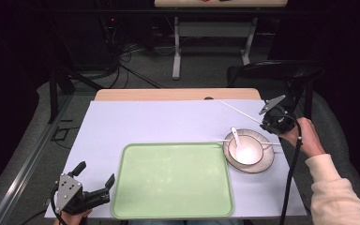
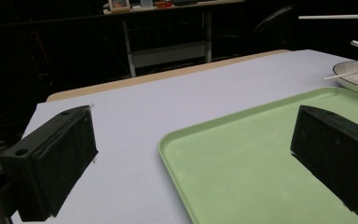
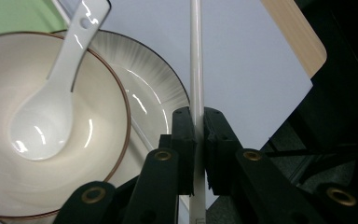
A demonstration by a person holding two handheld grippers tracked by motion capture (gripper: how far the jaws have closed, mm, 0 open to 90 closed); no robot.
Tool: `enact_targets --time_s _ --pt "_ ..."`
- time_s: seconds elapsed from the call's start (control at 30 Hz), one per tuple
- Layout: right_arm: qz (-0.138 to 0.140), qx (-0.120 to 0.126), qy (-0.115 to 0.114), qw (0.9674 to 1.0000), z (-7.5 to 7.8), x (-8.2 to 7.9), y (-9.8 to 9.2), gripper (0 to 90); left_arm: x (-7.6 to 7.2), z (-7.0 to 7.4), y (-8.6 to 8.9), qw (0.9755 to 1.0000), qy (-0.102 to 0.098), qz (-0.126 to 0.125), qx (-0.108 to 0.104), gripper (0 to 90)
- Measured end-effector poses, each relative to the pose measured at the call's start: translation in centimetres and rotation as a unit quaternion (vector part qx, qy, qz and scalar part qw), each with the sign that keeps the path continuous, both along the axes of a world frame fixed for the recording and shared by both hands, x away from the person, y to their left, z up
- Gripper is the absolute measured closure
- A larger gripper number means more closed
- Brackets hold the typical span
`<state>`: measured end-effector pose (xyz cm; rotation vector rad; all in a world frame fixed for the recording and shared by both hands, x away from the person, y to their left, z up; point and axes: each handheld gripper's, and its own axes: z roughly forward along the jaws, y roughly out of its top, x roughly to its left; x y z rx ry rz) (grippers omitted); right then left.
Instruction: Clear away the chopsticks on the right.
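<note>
Right gripper view: right gripper point(image 3: 199, 135) jaws clamped on a thin white chopstick point(image 3: 196, 56), held over the rimmed white plate point(image 3: 156, 93) carrying a cream bowl point(image 3: 93, 154) with white ceramic spoon point(image 3: 51, 107). Left gripper point(image 1: 96, 180), jaws apart, sits at the pale green tray's point(image 1: 168, 206) near-left corner.

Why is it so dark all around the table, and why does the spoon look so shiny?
High view: light falls on the table while the room behind stays nearly black, and the bowl glares white. Right gripper view: the spoon and plate show bright glints, and the gripper holding the chopstick looks slightly soft. Left gripper view: the near black jaws look blurry.
</note>
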<state>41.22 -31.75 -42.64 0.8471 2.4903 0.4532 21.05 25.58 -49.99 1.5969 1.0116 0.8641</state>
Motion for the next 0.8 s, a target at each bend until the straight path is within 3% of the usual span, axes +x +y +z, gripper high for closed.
enact_targets --time_s 0.23,0.4,0.8 --pt "-0.015 0.016 0.0 0.9998 1.1 -2.0 1.4 83.6 0.0 0.0 0.0 1.0 -0.001 0.002 -0.002 0.0" --pt "-0.018 0.023 0.005 0.9996 1.6 -4.3 3.6 83.6 0.0 0.0 0.0 1.0 -0.002 0.002 -0.001 0.0" --pt "-0.017 0.038 0.023 0.9989 1.3 -7.8 7.3 83.6 -0.1 0.0 0.0 1.0 -0.003 0.002 0.0 0.0"
